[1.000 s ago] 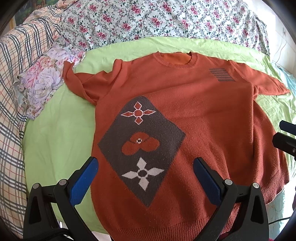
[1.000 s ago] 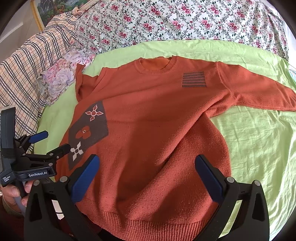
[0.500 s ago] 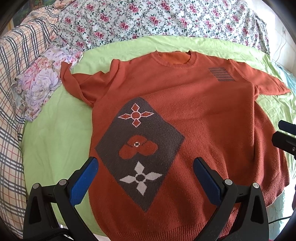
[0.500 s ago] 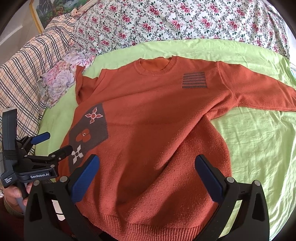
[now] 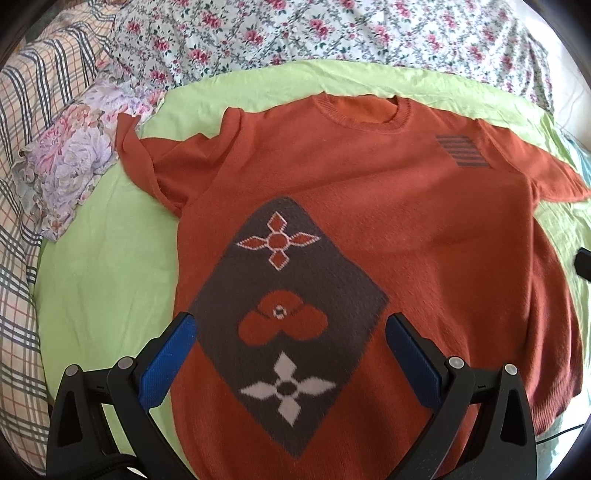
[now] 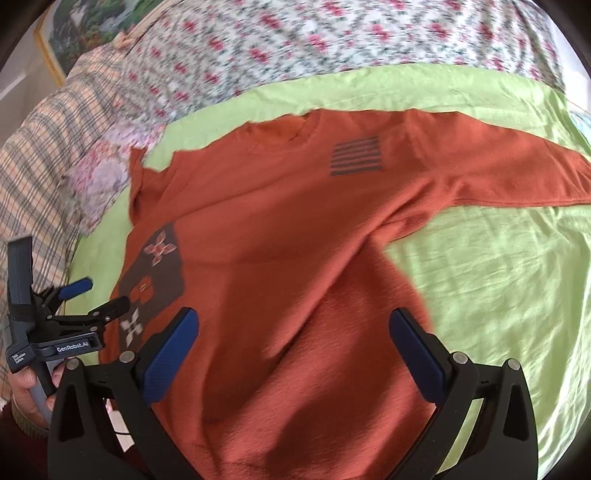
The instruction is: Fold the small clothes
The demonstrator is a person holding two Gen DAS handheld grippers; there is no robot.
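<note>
An orange knit sweater (image 5: 369,206) lies flat, front up, on a light green sheet (image 5: 107,258). It has a grey diamond panel (image 5: 284,314) with flower motifs and a grey striped patch (image 5: 463,151) on the chest. Its left sleeve (image 5: 136,158) is bunched, its right sleeve (image 6: 517,173) spreads out. My left gripper (image 5: 290,339) is open and empty over the diamond panel near the hem. My right gripper (image 6: 293,343) is open and empty over the sweater's (image 6: 295,258) lower right half. The left gripper also shows in the right wrist view (image 6: 92,295).
A floral quilt (image 5: 332,33) lies behind the sheet. A plaid blanket (image 5: 26,147) and a lilac floral cloth (image 5: 74,155) lie at the left. A framed picture (image 6: 85,37) stands at the far left. Bare green sheet (image 6: 498,295) lies right of the sweater.
Both grippers have moved forward and lower over the sweater; the right view has also swung right and is blurred. Both stay open. The sweater has not moved.
</note>
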